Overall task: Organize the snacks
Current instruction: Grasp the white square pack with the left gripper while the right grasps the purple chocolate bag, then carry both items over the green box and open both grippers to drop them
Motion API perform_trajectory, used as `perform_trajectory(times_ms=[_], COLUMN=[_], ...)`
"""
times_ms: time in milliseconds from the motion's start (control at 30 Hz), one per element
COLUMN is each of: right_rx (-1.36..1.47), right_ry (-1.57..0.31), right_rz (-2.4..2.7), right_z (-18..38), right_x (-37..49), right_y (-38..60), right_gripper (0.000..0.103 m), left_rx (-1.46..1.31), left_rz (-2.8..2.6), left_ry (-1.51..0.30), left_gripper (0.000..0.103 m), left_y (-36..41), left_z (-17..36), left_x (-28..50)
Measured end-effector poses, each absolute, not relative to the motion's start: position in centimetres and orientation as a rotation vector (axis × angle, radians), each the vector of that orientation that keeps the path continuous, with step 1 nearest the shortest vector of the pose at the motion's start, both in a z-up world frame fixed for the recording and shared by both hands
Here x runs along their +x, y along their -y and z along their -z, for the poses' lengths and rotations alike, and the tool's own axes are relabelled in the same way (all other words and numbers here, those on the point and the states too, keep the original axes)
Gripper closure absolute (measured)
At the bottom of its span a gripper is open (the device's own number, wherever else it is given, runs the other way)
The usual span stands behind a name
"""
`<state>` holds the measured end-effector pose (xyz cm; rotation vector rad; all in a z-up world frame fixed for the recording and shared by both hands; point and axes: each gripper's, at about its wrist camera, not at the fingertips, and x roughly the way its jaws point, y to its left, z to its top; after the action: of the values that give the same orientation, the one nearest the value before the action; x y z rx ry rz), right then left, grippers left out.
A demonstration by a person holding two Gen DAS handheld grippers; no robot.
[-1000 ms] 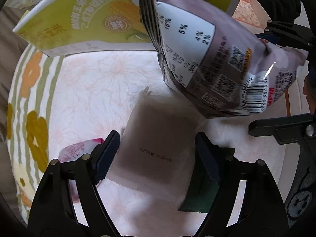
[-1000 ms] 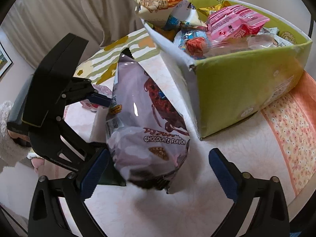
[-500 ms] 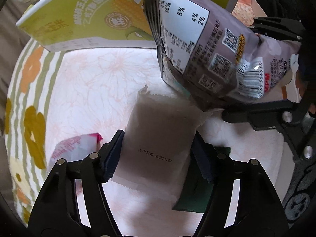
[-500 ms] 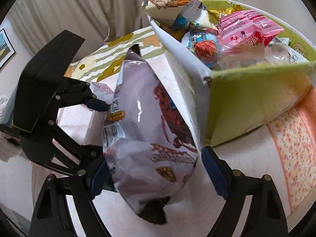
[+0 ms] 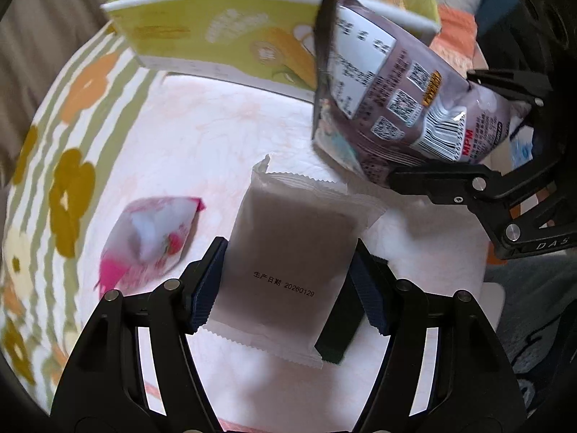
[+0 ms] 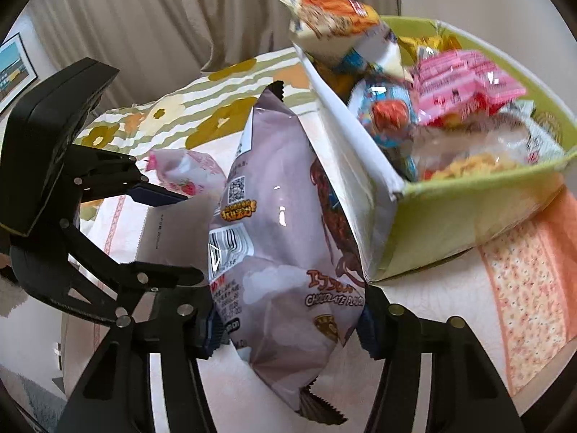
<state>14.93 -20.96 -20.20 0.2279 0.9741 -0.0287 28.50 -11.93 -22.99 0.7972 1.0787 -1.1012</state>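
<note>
While each of the two grippers has just closed on one packet, left gripper [image 5: 288,285] pinching the grey sachet [image 5: 288,256], right gripper [image 6: 288,328] the purple chocolate bag [image 6: 285,238], one pink packet [image 5: 151,238] lies blurred left, and the green box [image 6: 468,223] is cut off.

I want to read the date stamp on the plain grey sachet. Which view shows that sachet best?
The left wrist view: the grey sachet lies flat and whole between the left tongs, its date print legible. The right wrist view shows only a side-on strip of it behind the purple chocolate bag.

Beige curtain [image 6: 151,18], framed picture [image 6: 14,65]
</note>
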Motion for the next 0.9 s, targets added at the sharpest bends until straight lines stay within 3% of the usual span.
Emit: perform_trajectory(times_ms=[467, 900], right_rx=[0.243, 0.191], right_ry=[-0.858, -0.752], right_rz=[-0.015, -0.066], right_z=[10.1, 4.6], right_x=[12.5, 14.2], right_y=[21.1, 32.2], right_gripper=[0.049, 0.049], left_rx=[0.58, 0.434], left_rz=[1.004, 0.892], left_ry=[-0.957, -0.881], left_gripper=[0.039, 0.039], left_y=[8.5, 18.3], left_z=[12.7, 5.8], left_x=[27.0, 26.9])
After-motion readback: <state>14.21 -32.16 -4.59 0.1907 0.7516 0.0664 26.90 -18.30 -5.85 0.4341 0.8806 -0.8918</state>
